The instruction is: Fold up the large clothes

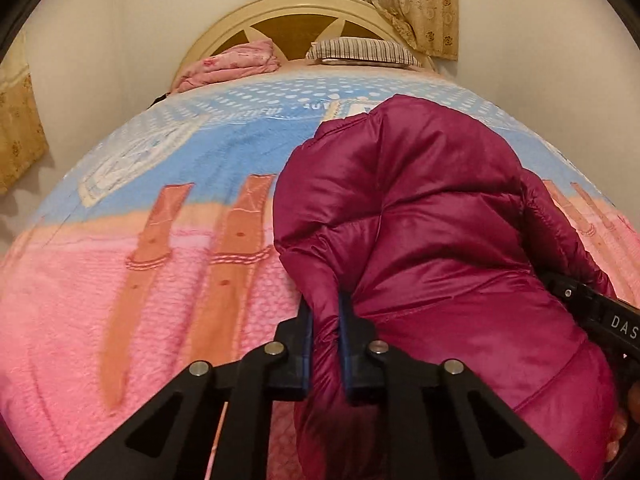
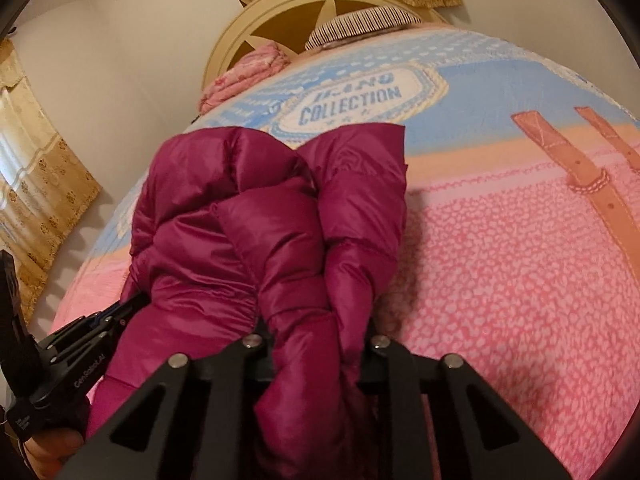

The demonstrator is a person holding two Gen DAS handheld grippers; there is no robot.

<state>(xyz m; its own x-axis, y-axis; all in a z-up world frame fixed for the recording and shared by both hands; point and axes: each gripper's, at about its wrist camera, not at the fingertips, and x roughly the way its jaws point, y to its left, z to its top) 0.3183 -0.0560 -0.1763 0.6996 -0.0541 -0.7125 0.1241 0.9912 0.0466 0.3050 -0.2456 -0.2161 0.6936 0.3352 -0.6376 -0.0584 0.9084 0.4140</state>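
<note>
Beyond the magenta puffer jacket [image 1: 420, 240] pinched in both tools [image 1: 326, 312] [image 2: 316, 328], striped pillow [image 1: 360, 50], folded pink quilt [image 1: 236, 64], headboard [image 1: 296, 8].

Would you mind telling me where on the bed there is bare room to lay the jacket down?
Free: the pink blanket right of the magenta jacket, up to the printed straps, and the pink stretch left of the jacket. Crowded: the headboard end, with a folded pink quilt and striped pillow, and where both grippers clamp the jacket.

The left gripper [image 1: 326, 316] is pinched tight on a fold of the puffy jacket [image 1: 432, 240]. The right gripper [image 2: 316, 332] squeezes a thick bunch of it too.
</note>
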